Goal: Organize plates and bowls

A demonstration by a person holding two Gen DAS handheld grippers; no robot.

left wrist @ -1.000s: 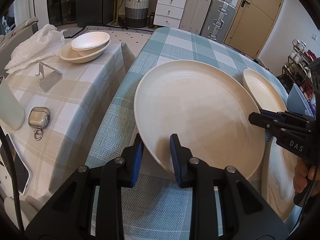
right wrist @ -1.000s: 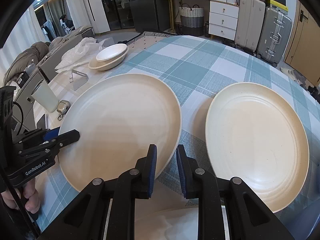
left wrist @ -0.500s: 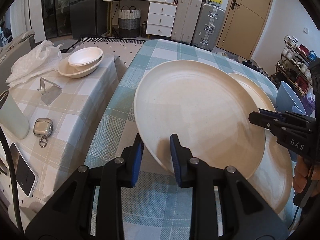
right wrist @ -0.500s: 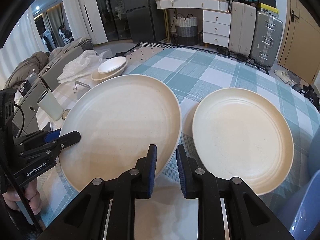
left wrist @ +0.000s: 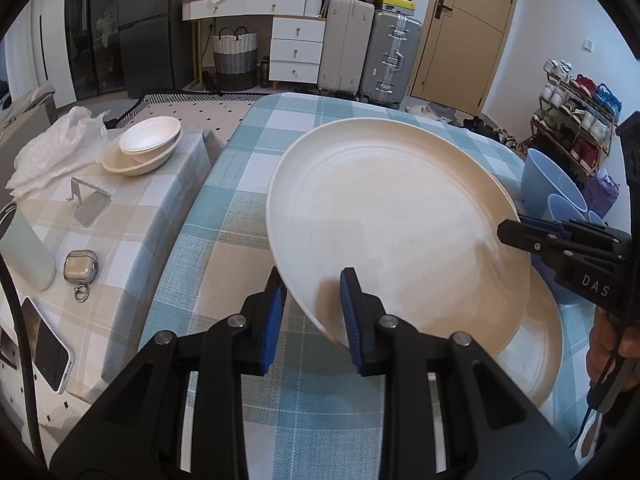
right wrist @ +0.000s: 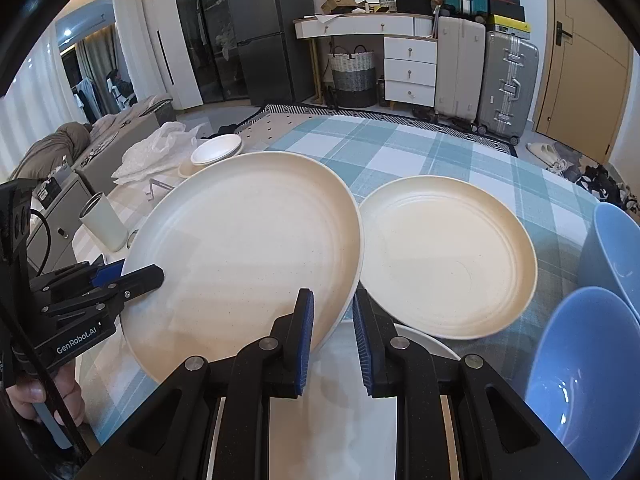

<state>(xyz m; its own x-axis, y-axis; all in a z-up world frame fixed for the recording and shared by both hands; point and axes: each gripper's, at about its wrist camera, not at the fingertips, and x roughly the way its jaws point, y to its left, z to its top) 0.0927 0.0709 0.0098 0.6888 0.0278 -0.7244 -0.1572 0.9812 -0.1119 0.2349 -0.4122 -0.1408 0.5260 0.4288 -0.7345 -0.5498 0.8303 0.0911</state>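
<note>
Two grippers share one large cream plate (right wrist: 244,248), lifted clear of the teal-checked tablecloth (left wrist: 224,216): left gripper (left wrist: 312,312) pinches its near-left rim, right gripper (right wrist: 332,336) its near-right rim. To stack cleanly, keep both pinches firm and the plate level, then centre it over the second cream plate (right wrist: 448,256) lying to the right, beside the blue bowls (right wrist: 580,364)

on the beige checked side tabletop (left wrist: 132,216) lie a crumpled plastic bag (left wrist: 52,152), a metal phone stand (left wrist: 86,202), an earbud case (left wrist: 80,268) and a phone (left wrist: 48,354). suitcases (left wrist: 370,52) stand by the white drawers (left wrist: 296,54), beside a woven basket (left wrist: 234,58).
</note>
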